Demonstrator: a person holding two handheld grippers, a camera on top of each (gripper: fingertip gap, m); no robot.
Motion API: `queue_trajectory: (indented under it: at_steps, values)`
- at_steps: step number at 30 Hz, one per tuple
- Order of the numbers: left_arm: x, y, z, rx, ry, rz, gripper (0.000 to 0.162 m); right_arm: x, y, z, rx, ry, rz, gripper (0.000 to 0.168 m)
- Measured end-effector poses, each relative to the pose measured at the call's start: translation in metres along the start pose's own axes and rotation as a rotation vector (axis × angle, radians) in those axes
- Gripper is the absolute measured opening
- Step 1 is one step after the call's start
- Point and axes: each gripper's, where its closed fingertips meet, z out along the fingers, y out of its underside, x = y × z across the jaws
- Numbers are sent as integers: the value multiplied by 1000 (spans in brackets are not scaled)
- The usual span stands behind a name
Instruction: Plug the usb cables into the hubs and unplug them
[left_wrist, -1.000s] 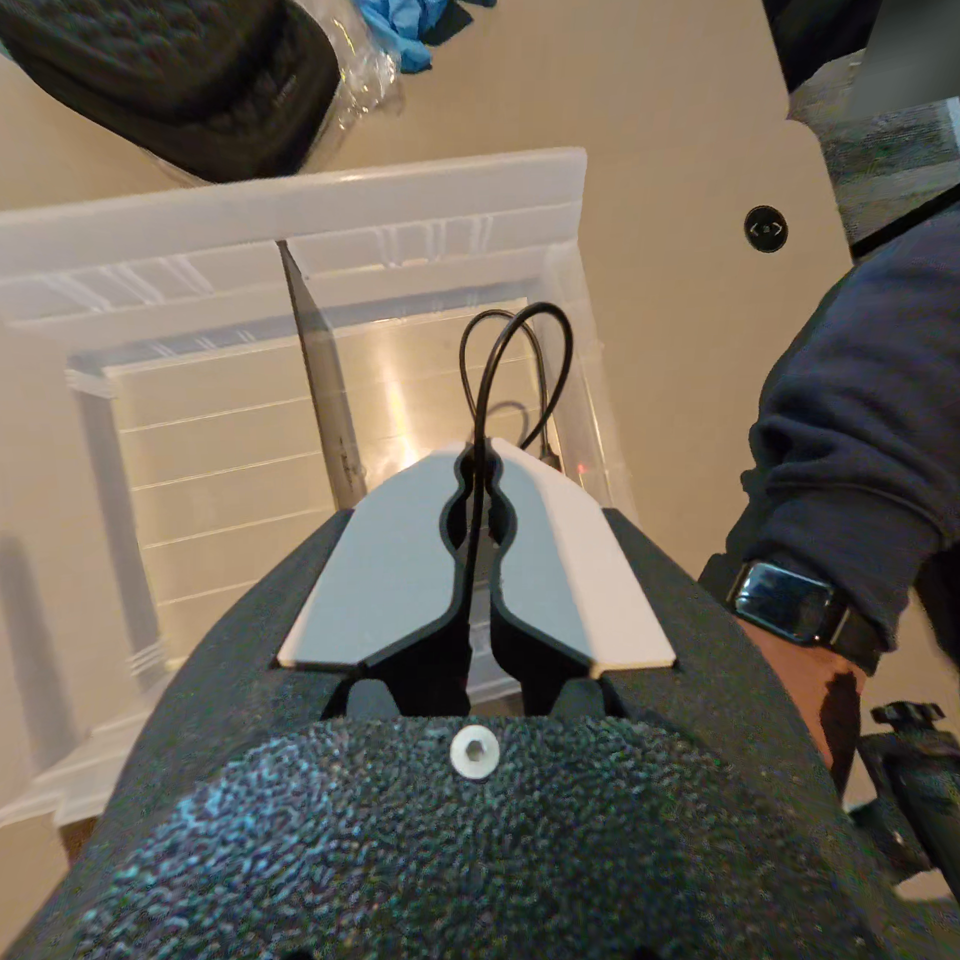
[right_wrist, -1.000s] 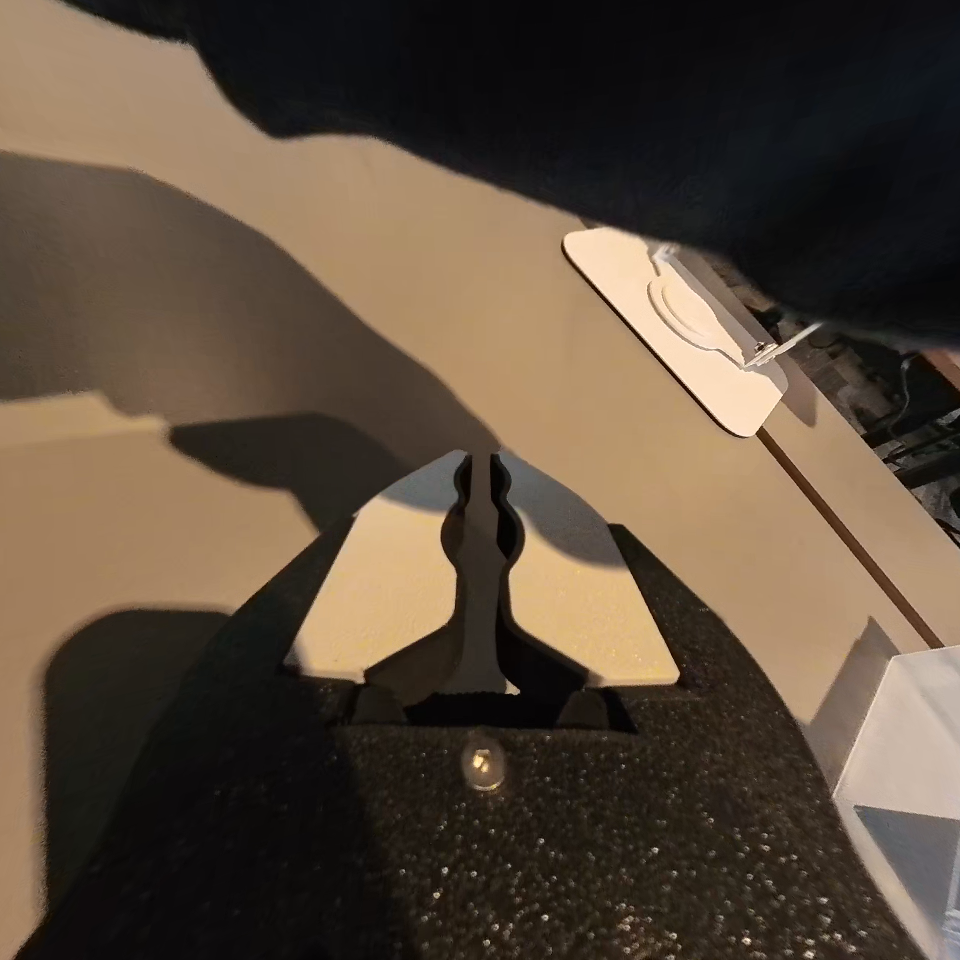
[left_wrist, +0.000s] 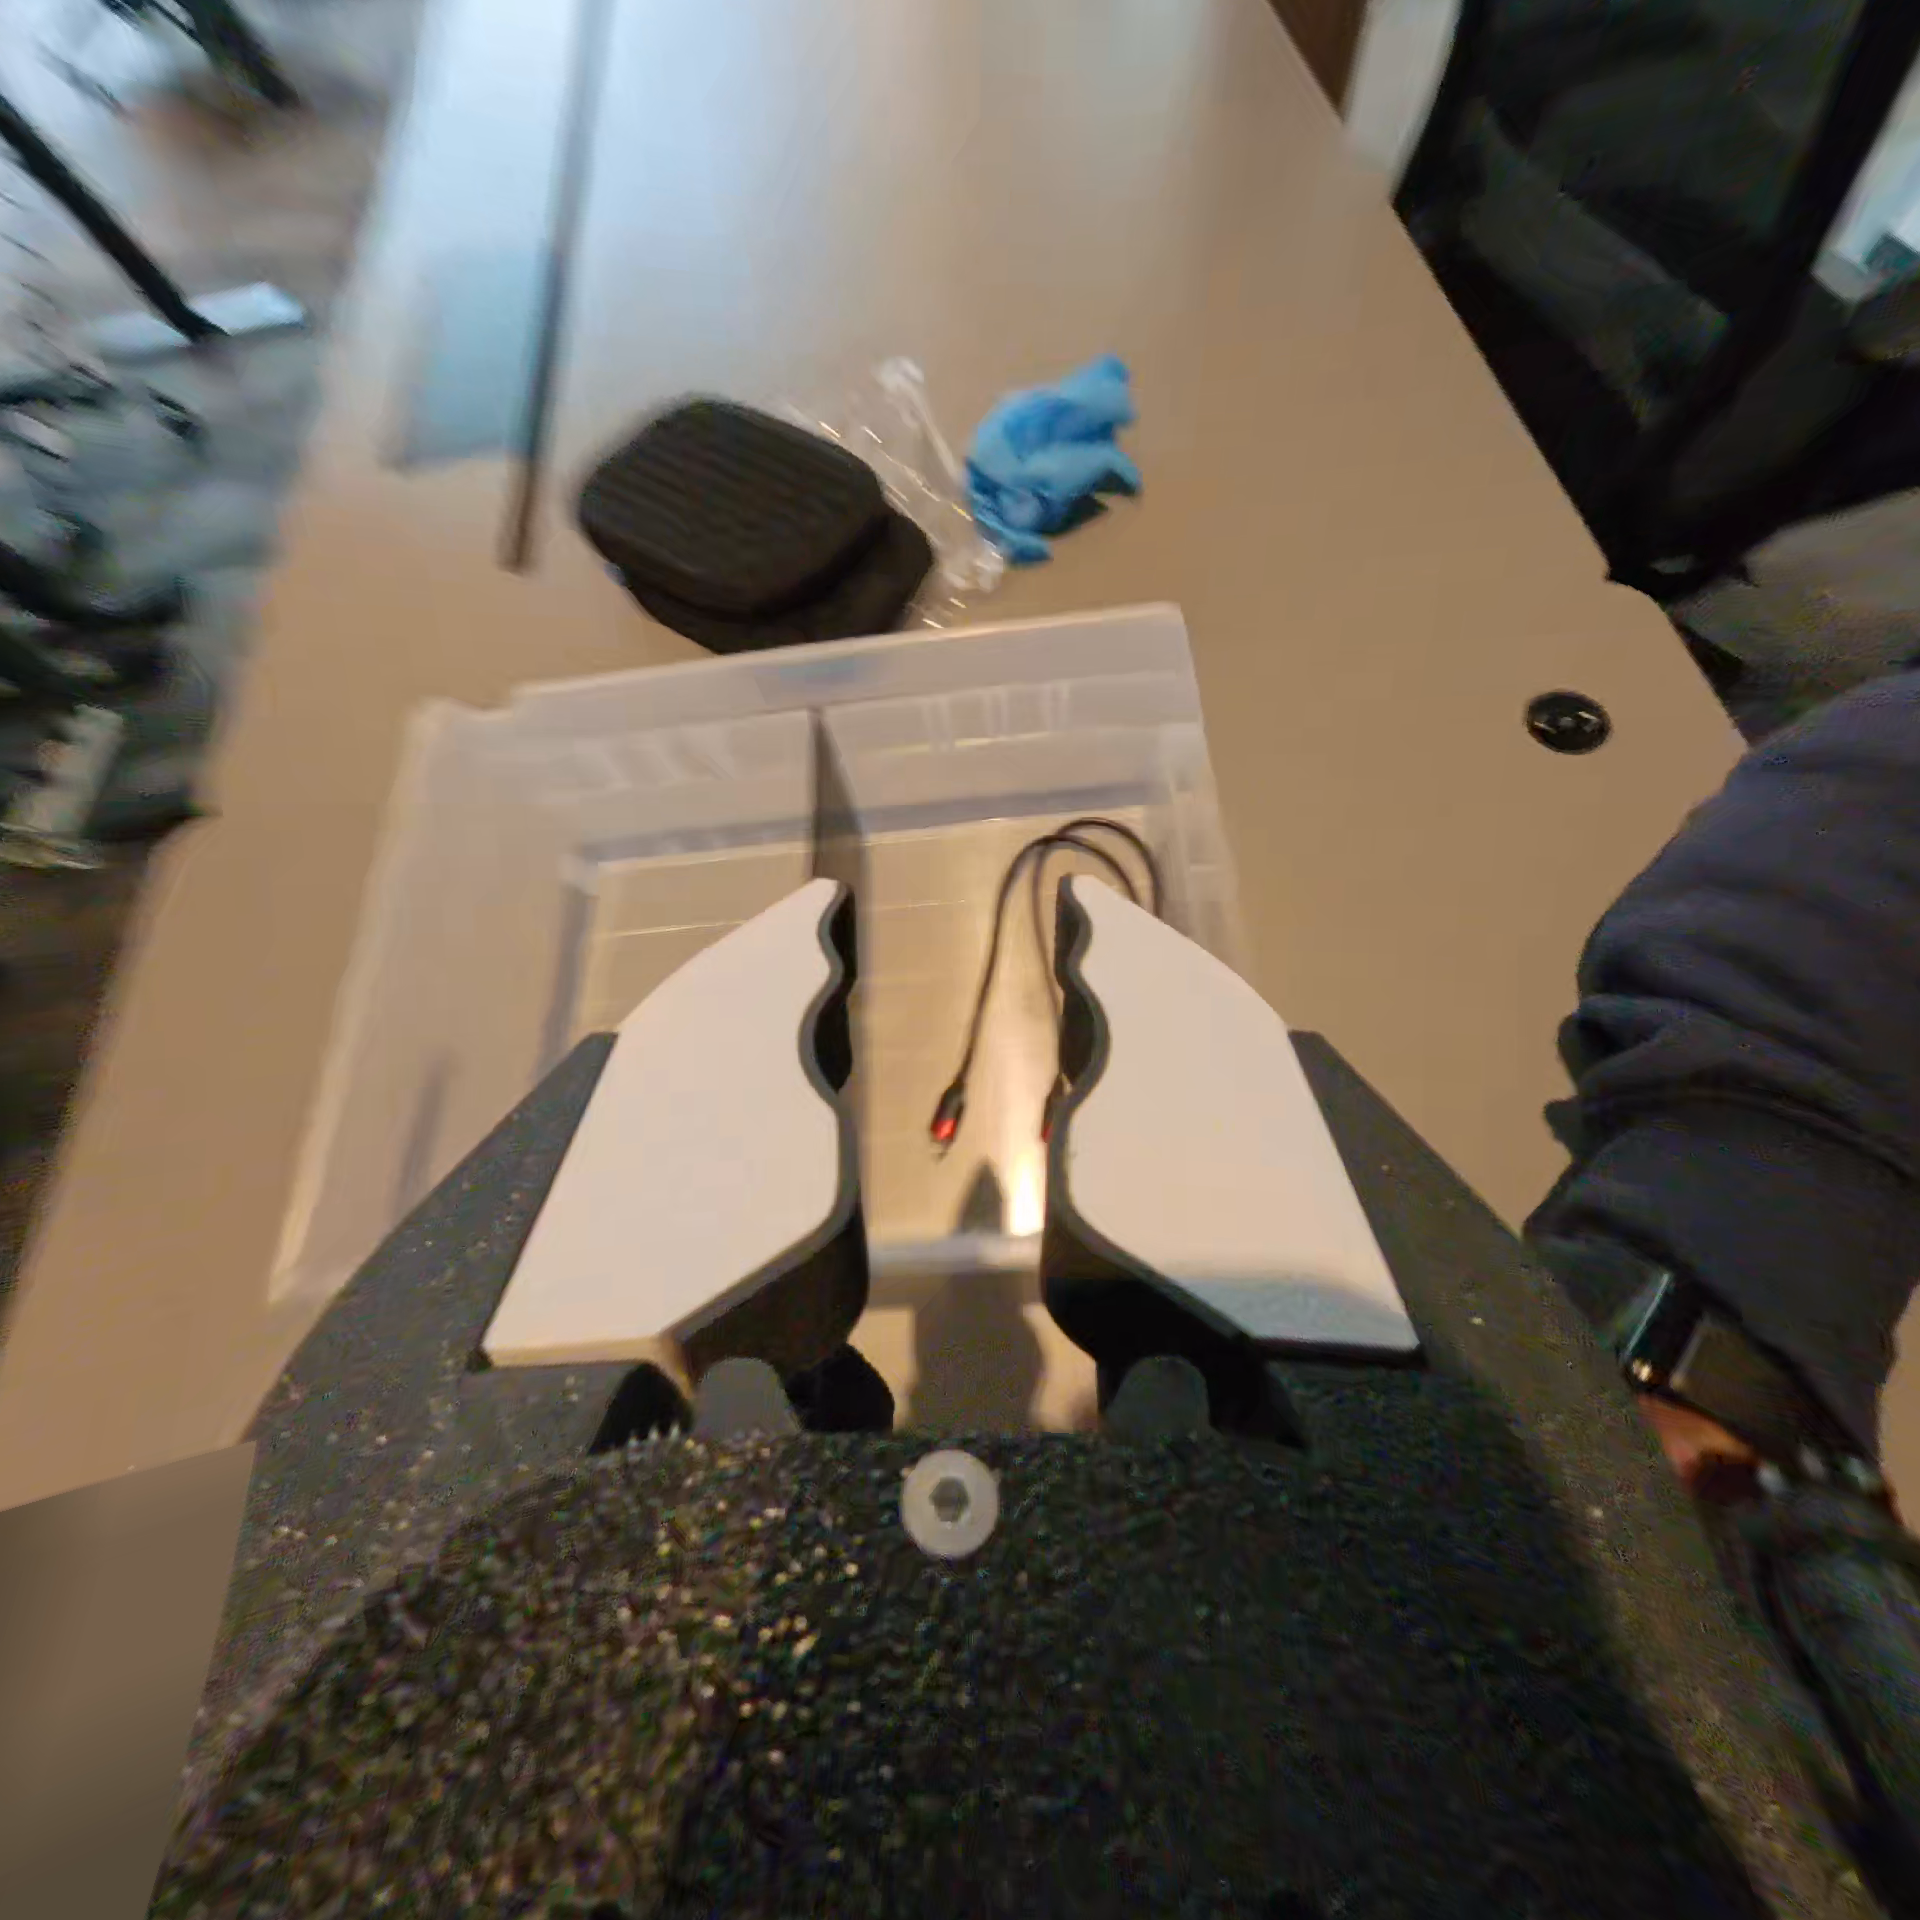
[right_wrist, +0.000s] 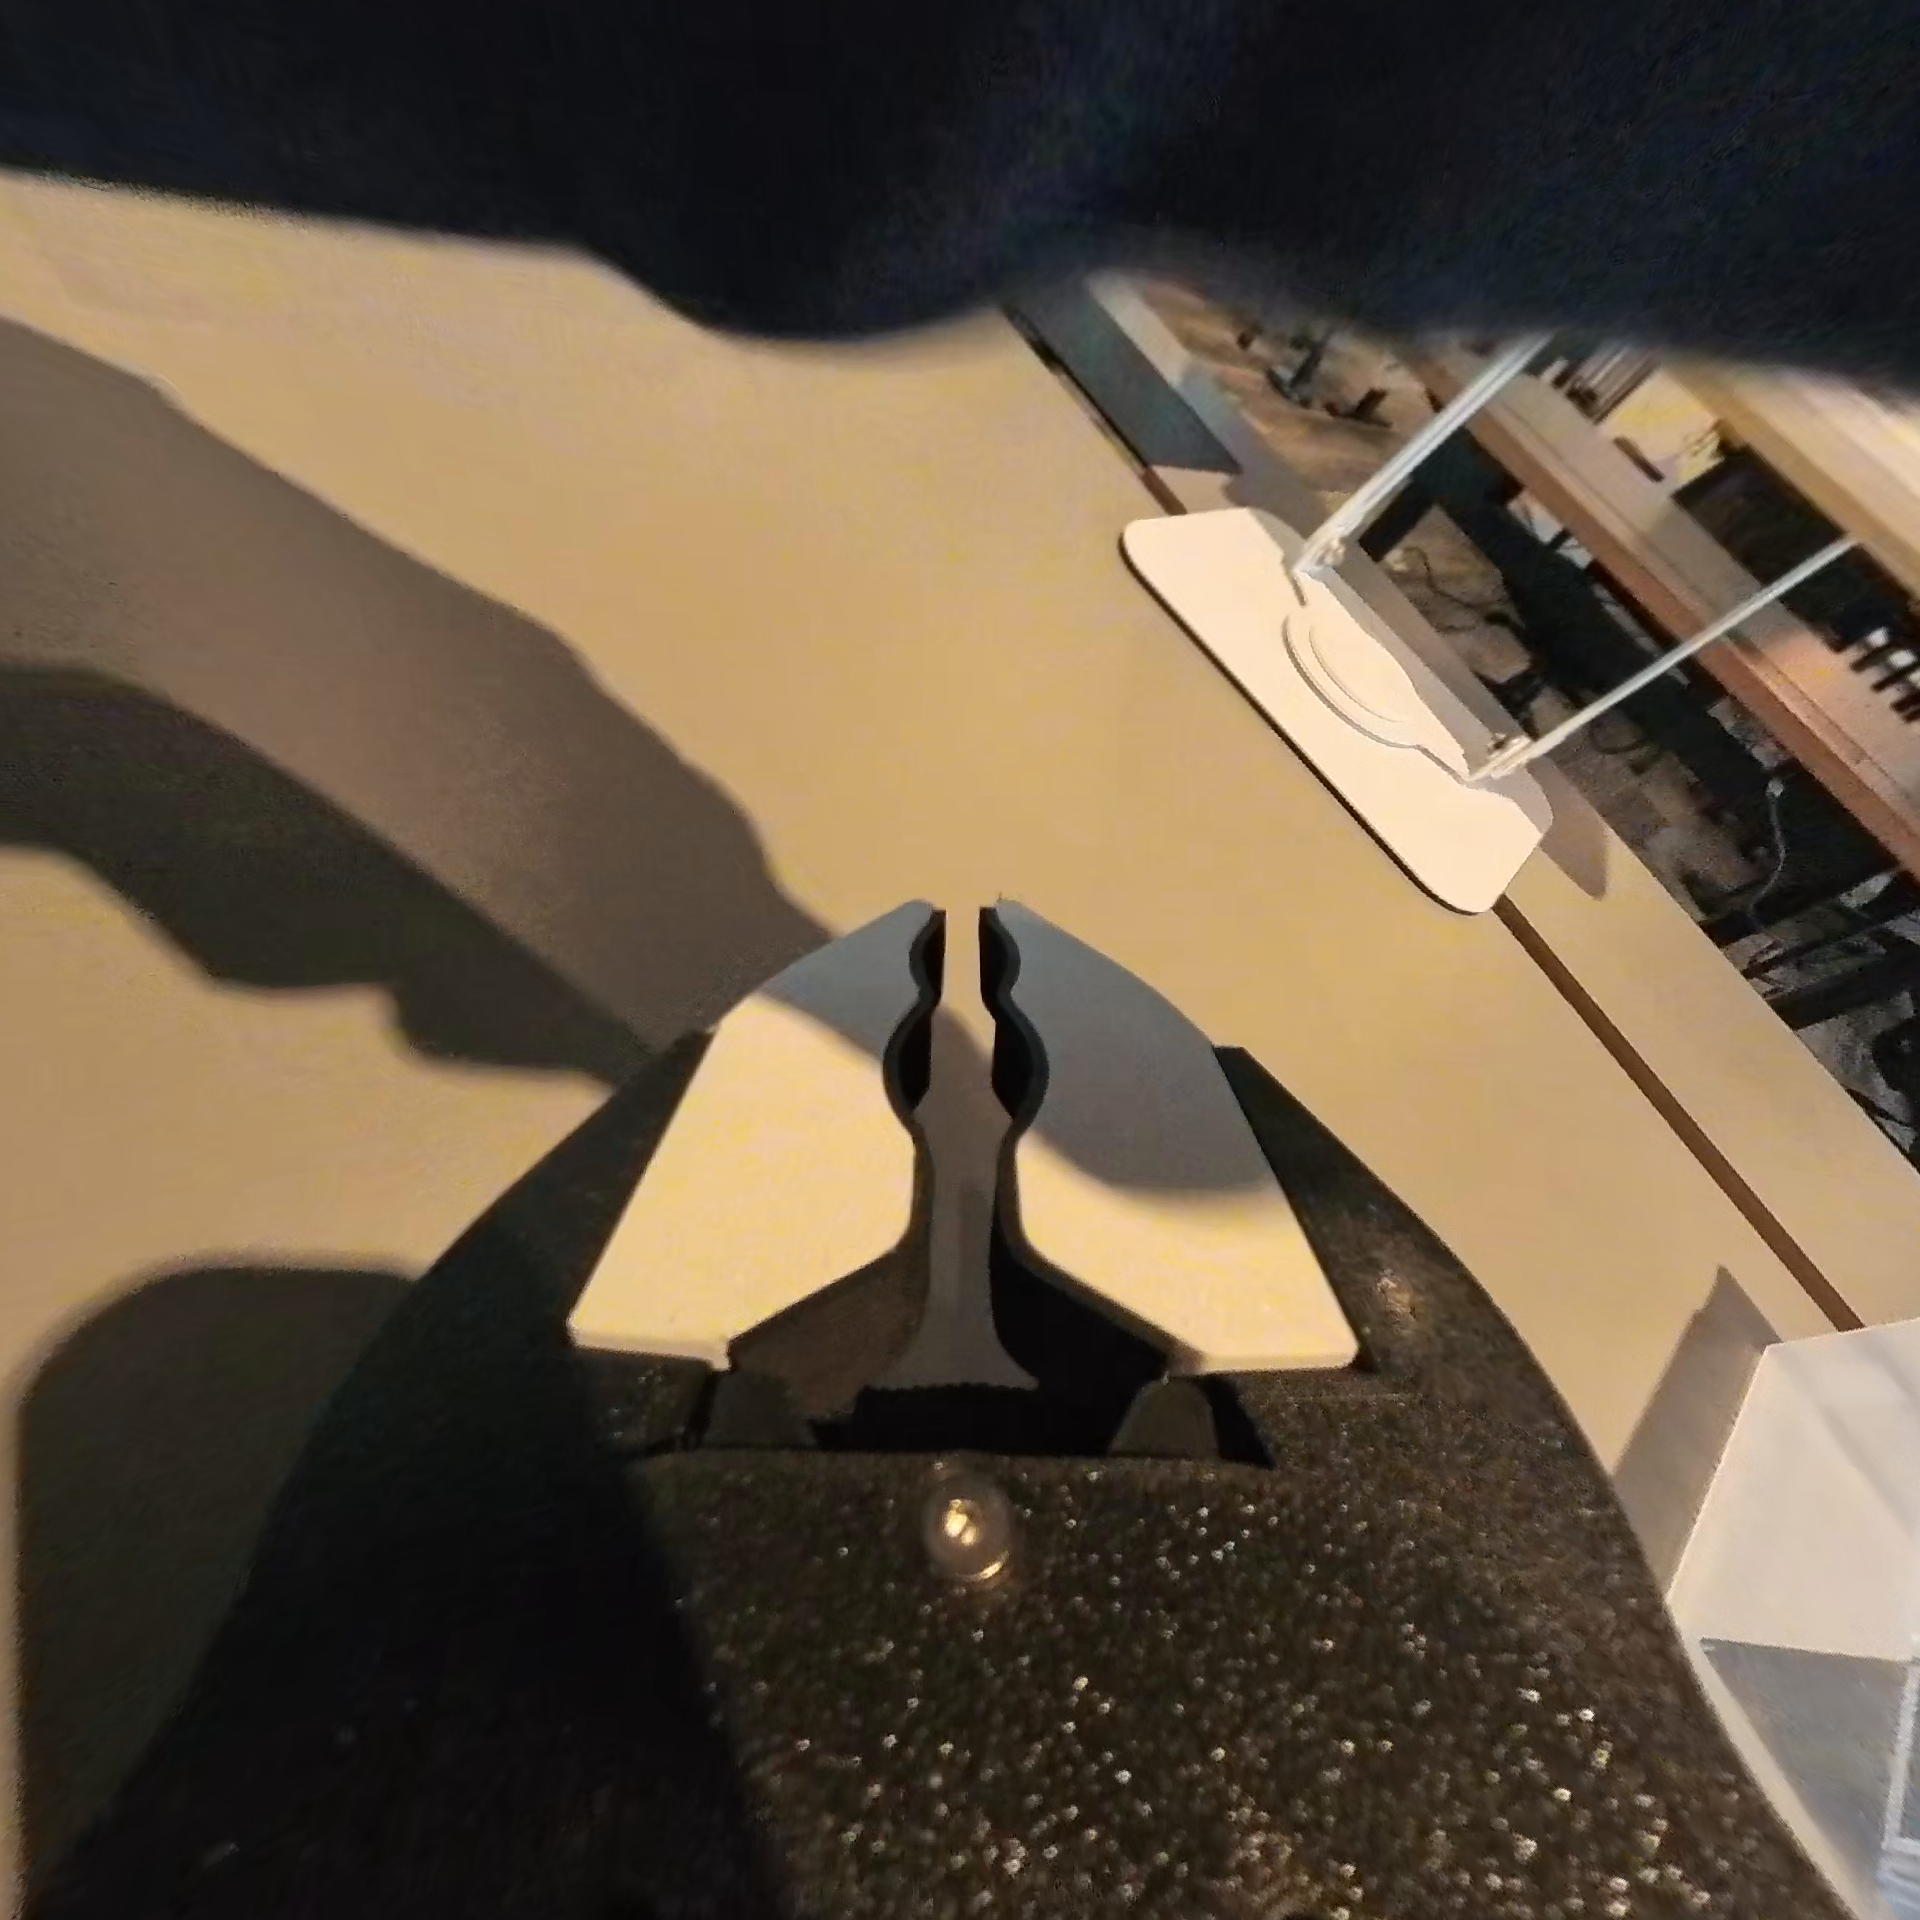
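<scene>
A thin black USB cable (left_wrist: 987, 977) with red-tipped plugs (left_wrist: 945, 1127) lies loose on the floor of a clear plastic bin (left_wrist: 935, 655), in its right compartment. My left gripper (left_wrist: 954, 894) is open and empty, held above the bin with the cable showing between its fingers. My right gripper (right_wrist: 963, 914) is shut with only a slit between the tips. It holds nothing and hovers over the bare beige table (right_wrist: 727, 520). No hub shows in either view.
Behind the bin lie a black ribbed case (left_wrist: 748, 530), clear plastic wrap and a blue glove (left_wrist: 1049, 457). A person's dark sleeve (left_wrist: 1745, 997) and wristwatch are at the right. A white plate with a clear stand (right_wrist: 1340, 707) sits at the table edge; the bin corner (right_wrist: 1808, 1507) is lower right.
My left gripper has opened and let go of the cable, which now lies in the bin, and it has pulled back and up. The right gripper's view has shifted slightly.
</scene>
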Motion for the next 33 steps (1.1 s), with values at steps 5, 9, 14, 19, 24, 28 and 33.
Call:
queue_trajectory:
  at_steps: [5, 9, 14, 19, 24, 28, 33]
  values:
    - [-23, 72, -129, 191, -421, 45, 36, -2, -1, 0, 5, 10, -27, 6]
    - [-28, 185, -204, 242, -740, -22, 32, -2, -2, 0, 16, 19, -44, 6]
    - [-26, 260, -234, 242, -837, -120, 31, 0, -13, -3, 107, 15, -26, 6]
    - [-48, 279, -233, 286, -744, -341, 33, -23, -66, -3, 275, -62, -1, 4]
    - [-77, 283, -232, 406, -626, -544, 33, -102, -191, 15, 427, -336, -8, 2]
    - [-81, 282, -241, 540, -524, -646, 33, -165, -285, 57, 453, -604, -38, 3]
    - [-75, 275, -269, 734, -526, -644, 33, -212, -350, 163, 316, -758, -198, 6]
